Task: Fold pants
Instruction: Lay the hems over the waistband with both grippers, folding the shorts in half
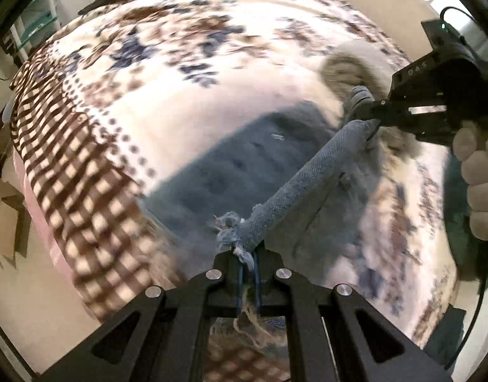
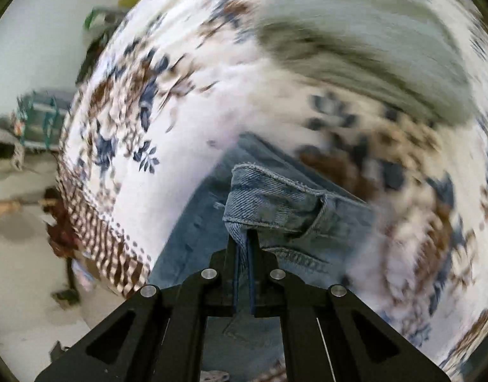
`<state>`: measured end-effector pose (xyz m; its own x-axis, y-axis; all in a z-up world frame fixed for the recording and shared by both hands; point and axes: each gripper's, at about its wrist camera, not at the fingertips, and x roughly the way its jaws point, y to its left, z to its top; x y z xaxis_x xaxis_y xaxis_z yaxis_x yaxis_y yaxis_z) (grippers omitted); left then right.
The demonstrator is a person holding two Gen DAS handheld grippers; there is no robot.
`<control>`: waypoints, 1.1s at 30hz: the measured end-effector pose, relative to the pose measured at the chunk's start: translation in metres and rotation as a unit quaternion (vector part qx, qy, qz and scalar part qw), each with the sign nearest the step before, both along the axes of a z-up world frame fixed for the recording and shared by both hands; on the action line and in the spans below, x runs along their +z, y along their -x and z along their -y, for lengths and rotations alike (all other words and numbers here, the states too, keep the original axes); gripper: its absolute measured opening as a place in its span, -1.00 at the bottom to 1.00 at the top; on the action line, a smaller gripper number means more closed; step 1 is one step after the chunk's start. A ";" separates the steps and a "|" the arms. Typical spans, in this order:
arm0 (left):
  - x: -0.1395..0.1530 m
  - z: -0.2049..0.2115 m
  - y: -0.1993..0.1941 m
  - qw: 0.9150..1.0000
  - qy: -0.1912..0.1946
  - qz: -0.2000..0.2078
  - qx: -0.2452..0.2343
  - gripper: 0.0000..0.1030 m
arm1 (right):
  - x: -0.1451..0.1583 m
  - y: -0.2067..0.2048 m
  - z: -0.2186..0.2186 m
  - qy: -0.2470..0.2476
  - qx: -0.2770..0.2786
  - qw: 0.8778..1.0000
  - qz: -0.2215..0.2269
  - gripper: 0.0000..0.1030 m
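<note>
Blue denim pants (image 1: 231, 165) lie on a bed with a floral and checked blanket (image 1: 167, 63). My left gripper (image 1: 248, 254) is shut on a frayed hem end of the pants, lifted above the bed. A taut strip of denim (image 1: 307, 184) runs from it up to my right gripper (image 1: 371, 117), which is shut on the other end. In the right wrist view my right gripper (image 2: 244, 238) pinches a folded denim edge (image 2: 275, 197), with the rest of the pants (image 2: 193, 222) hanging and lying below. Both views are blurred by motion.
A grey pillow or cushion (image 1: 349, 67) lies on the bed behind the right gripper, also seen in the right wrist view (image 2: 371, 47). Cardboard boxes (image 1: 5, 213) and shelves (image 1: 37, 22) stand on the floor left of the bed. The bed edge (image 2: 94, 229) drops to a pale floor.
</note>
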<state>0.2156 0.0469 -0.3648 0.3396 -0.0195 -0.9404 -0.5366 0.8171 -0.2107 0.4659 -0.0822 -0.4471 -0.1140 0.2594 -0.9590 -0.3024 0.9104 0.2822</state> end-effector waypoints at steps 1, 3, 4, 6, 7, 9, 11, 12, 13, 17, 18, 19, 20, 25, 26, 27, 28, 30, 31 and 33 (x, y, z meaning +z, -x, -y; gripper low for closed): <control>-0.008 -0.010 -0.001 1.000 0.002 -0.003 0.005 -0.94 | -0.011 -0.001 -0.014 0.007 0.007 1.000 -0.002 -0.91; -0.029 -0.030 -0.004 1.000 0.009 -0.012 0.012 -0.94 | -0.033 -0.002 -0.040 0.032 0.025 0.999 0.000 -0.91; -0.037 -0.036 -0.006 1.000 0.013 -0.018 0.013 -0.93 | -0.043 -0.002 -0.052 0.047 0.031 0.998 -0.001 -0.91; -0.051 -0.045 -0.008 0.999 0.018 -0.029 0.015 -0.90 | -0.058 -0.002 -0.066 0.073 0.043 0.996 -0.001 -0.91; -0.058 -0.047 -0.008 0.999 0.024 -0.030 0.016 -0.88 | -0.063 -0.002 -0.071 0.080 0.045 0.996 0.000 -0.90; -0.064 -0.051 -0.007 0.999 0.035 -0.034 0.023 -0.85 | -0.067 0.000 -0.074 0.088 0.049 0.995 0.001 -0.86; -0.067 -0.053 -0.006 0.997 0.053 -0.032 0.036 -0.81 | -0.064 0.001 -0.073 0.072 0.046 0.996 -0.007 -0.72; -0.067 -0.054 -0.005 0.997 0.053 -0.032 0.043 -0.75 | -0.060 0.001 -0.071 0.060 0.044 0.997 -0.011 -0.50; -0.063 -0.054 -0.003 0.997 0.051 -0.029 0.046 -0.64 | -0.054 0.002 -0.066 0.038 0.041 0.998 -0.020 -0.14; -0.045 -0.048 0.003 0.996 0.055 -0.004 0.068 -0.33 | -0.028 0.006 -0.035 -0.005 0.014 1.000 -0.004 0.42; -0.042 -0.045 0.004 0.996 0.057 -0.002 0.071 -0.24 | -0.021 0.008 -0.022 -0.014 0.009 1.000 0.001 0.59; -0.038 -0.042 0.005 0.996 0.054 -0.003 0.077 0.08 | -0.016 0.010 -0.008 -0.022 0.002 1.000 0.001 0.75; -0.037 -0.040 0.006 0.995 0.047 -0.005 0.084 0.32 | -0.011 0.011 0.007 -0.029 -0.007 1.000 -0.001 0.80; -0.029 -0.023 0.039 0.982 0.068 -0.002 0.178 0.62 | -0.004 0.020 0.081 -0.033 -0.027 0.999 -0.013 0.83; -0.031 -0.017 0.046 0.977 0.082 -0.004 0.197 0.62 | -0.006 0.024 0.098 -0.032 -0.026 0.999 -0.018 0.83; -0.032 -0.012 0.052 0.973 0.090 -0.007 0.211 0.62 | -0.010 0.027 0.107 -0.032 -0.025 0.999 -0.023 0.83; -0.036 -0.003 0.062 0.966 0.105 -0.011 0.235 0.62 | -0.013 0.030 0.115 -0.034 -0.023 0.999 -0.028 0.83; -0.045 0.010 0.074 0.955 0.132 -0.017 0.265 0.62 | -0.021 0.034 0.137 -0.041 -0.022 0.998 -0.036 0.83; -0.053 0.019 0.081 0.947 0.149 -0.021 0.282 0.62 | -0.026 0.036 0.145 -0.046 -0.021 0.998 -0.040 0.83; -0.070 0.034 0.091 0.934 0.183 -0.028 0.307 0.62 | -0.037 0.037 0.157 -0.064 -0.022 0.997 -0.048 0.83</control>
